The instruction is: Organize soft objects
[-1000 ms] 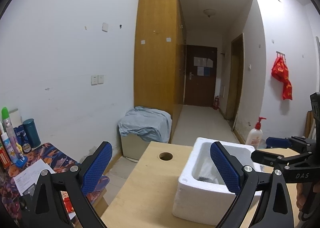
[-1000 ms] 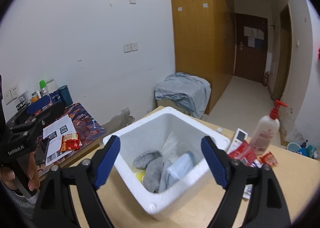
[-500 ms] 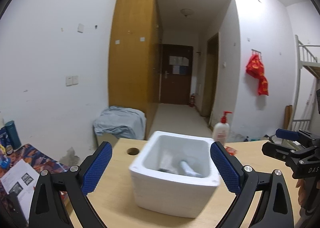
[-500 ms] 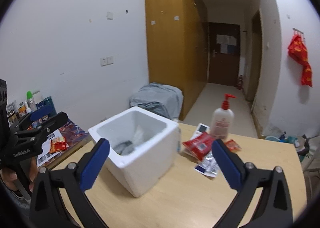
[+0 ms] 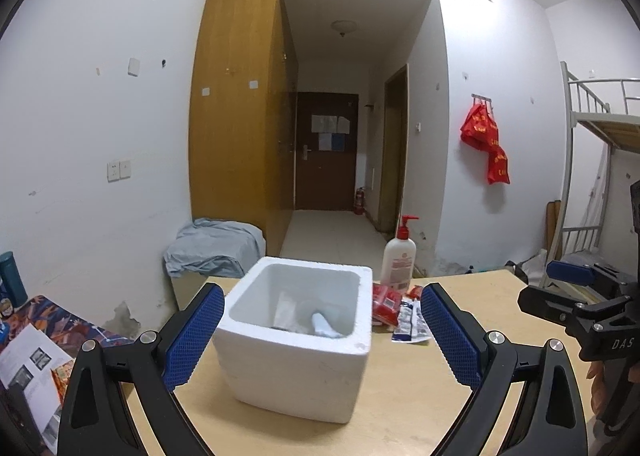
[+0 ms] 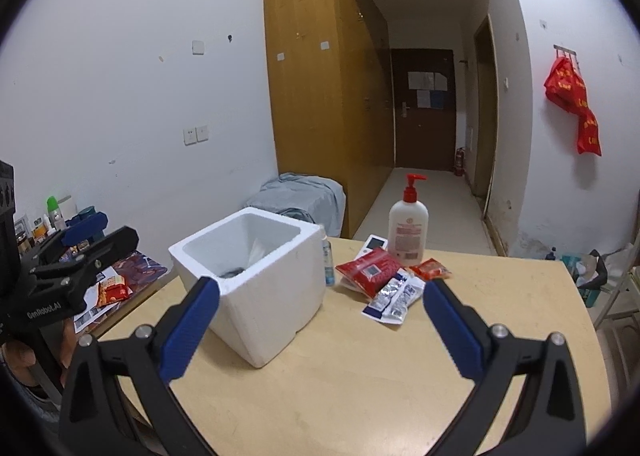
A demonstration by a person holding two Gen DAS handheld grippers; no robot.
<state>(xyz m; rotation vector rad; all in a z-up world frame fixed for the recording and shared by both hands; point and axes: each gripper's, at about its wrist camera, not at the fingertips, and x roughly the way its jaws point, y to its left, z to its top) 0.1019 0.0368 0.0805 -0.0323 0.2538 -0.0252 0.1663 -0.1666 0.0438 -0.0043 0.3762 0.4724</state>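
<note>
Both wrist views face doorway across worktop (image 5: 472, 340), near foam box (image 5: 296, 372) (shared), left view squarer-on.

1. Foam box (image 6: 256, 288): white, open-topped, upright on the wooden table, near its left edge.
2. Inside the box (image 5: 298, 320): a pale blue soft piece (image 5: 325, 326) leaning against a white packet (image 5: 285, 310); something grey (image 6: 232, 273) low down, hard to make out.
3. Red pouch (image 6: 368, 266): lies flat just right of the box.
4. Small red sachet (image 6: 430, 269): beside the pouch.
5. Silver-blue packets (image 6: 396, 296): flat, touching the pouch's near edge.
</note>
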